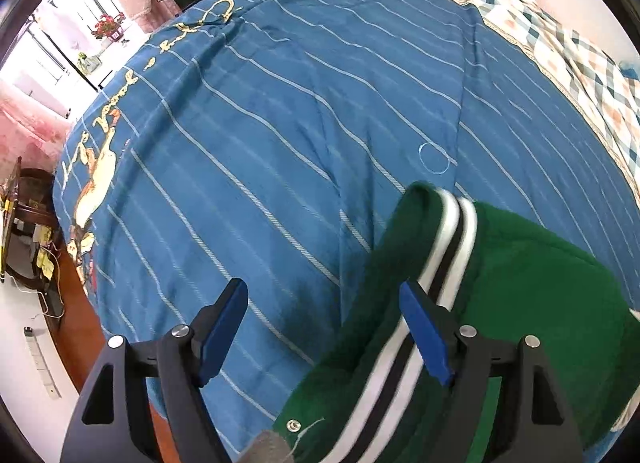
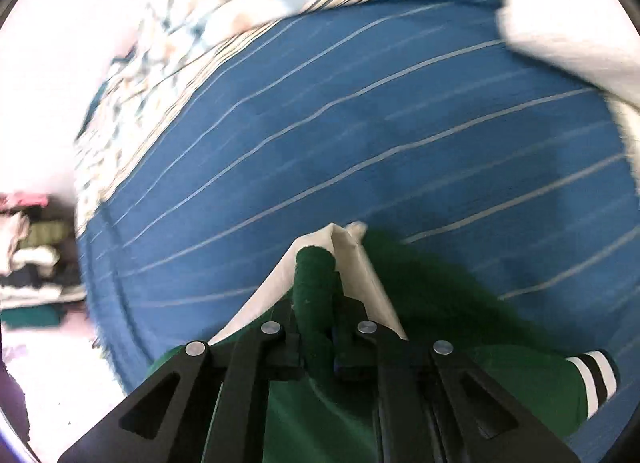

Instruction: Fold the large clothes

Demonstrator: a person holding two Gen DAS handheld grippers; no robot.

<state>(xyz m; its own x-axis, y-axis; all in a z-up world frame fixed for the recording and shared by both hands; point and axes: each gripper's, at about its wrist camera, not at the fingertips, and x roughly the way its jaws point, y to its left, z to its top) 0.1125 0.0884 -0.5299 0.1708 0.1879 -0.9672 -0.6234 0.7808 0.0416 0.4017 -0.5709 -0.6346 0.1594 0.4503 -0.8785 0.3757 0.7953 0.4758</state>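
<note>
Green jacket on a blue striped bedspread.
Left gripper jaws gape wide, holding nothing, jacket's striped band beside them; right gripper jaws are clamped on a green fold.

left gripper: black angular frame, blue pads inside the fingertips. silver screws behind them. right gripper: same black frame, silver screws.

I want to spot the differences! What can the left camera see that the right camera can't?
Only the left wrist view shows the open left gripper, the cartoon print on the bedspread, the red flowers by the window, and a metal snap on the jacket.

Only the right wrist view shows the right gripper shut on a green fold with white lining, and a striped cuff.

Both show the green jacket on the blue striped bedspread.
</note>
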